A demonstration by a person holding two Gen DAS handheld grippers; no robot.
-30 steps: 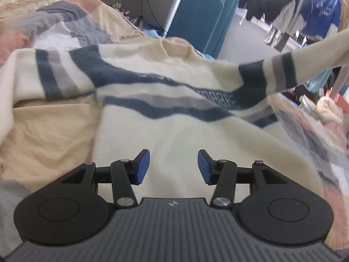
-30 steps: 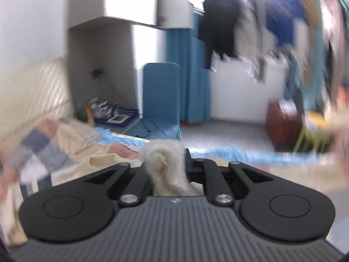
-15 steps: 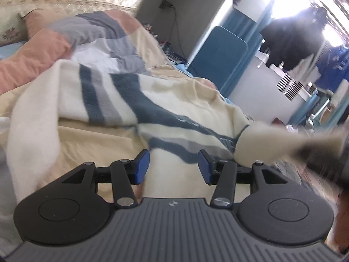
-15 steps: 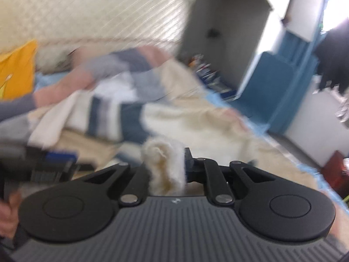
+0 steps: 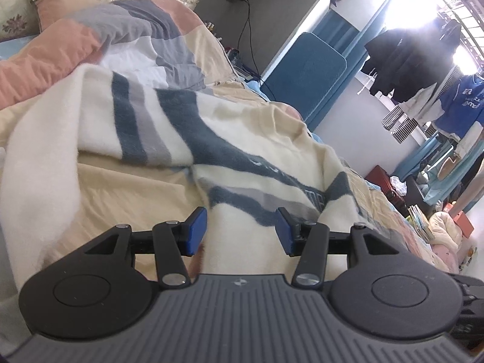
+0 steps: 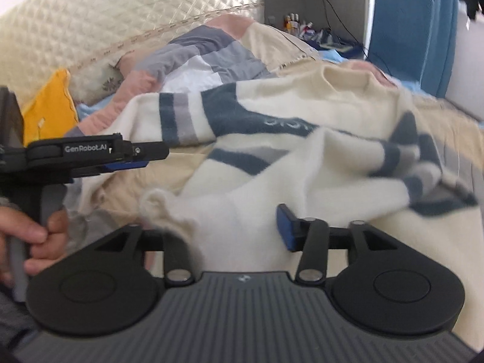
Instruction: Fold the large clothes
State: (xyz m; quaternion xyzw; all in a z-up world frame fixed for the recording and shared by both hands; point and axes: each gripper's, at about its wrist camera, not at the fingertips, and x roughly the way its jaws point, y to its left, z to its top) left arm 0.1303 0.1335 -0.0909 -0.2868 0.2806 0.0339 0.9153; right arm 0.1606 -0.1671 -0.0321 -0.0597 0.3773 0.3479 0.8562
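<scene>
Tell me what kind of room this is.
Most likely a bedroom in a home: a patchwork duvet lies on a bed against a quilted headboard, and clothes hang by the bright window.

Cream sweater with navy and grey stripes; patchwork pink-grey quilt

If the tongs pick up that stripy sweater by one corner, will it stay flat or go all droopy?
Probably droopy: the stripy sweater already lies in soft humps and folds on the bed, so it looks floppy, not stiff. Its fuzzy knit likely lets the tongs hold it without slipping. It seems thick, so a raised corner would probably drag the rest along.
</scene>
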